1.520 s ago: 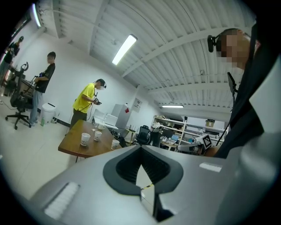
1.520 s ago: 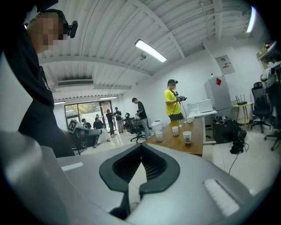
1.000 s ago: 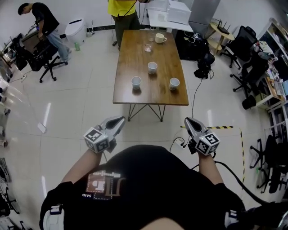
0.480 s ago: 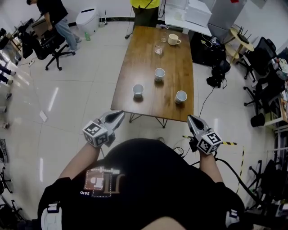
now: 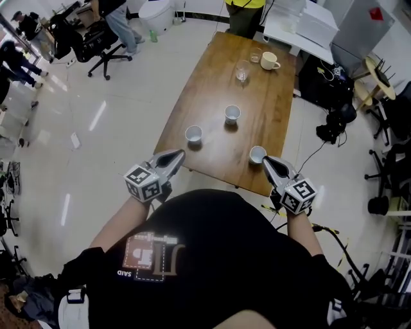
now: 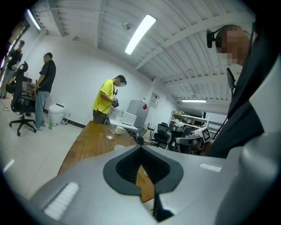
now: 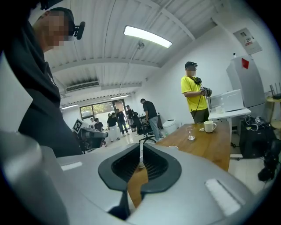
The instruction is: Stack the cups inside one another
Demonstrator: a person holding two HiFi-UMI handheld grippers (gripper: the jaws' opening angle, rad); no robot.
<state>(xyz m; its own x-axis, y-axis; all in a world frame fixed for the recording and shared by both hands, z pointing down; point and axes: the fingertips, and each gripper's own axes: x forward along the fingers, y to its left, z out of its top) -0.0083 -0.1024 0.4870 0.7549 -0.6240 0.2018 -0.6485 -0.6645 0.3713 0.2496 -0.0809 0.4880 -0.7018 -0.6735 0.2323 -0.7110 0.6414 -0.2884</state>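
Three white cups stand apart on the wooden table point(image 5: 212, 96): one at the left point(image 5: 194, 133), one in the middle point(image 5: 232, 114) and one near the front right edge point(image 5: 257, 154). My left gripper point(image 5: 176, 156) hovers at the table's near left edge with its jaws shut and empty point(image 6: 140, 147). My right gripper point(image 5: 266, 162) is just short of the front right cup. Its jaws point(image 7: 140, 147) are opening, a thin slit shows between the tips, and nothing is between them. A cup's rim point(image 7: 172, 148) peeks over the right jaws.
At the table's far end stand a cream mug point(image 5: 270, 61) and two glasses point(image 5: 242, 71). A person in a yellow shirt point(image 5: 244, 9) stands beyond it. Office chairs point(image 5: 106, 38) are at the left, a black bag and cables point(image 5: 334, 125) on the floor at the right.
The table has come much nearer in the head view. Both grippers, earlier over the floor short of it, now reach its near edge.
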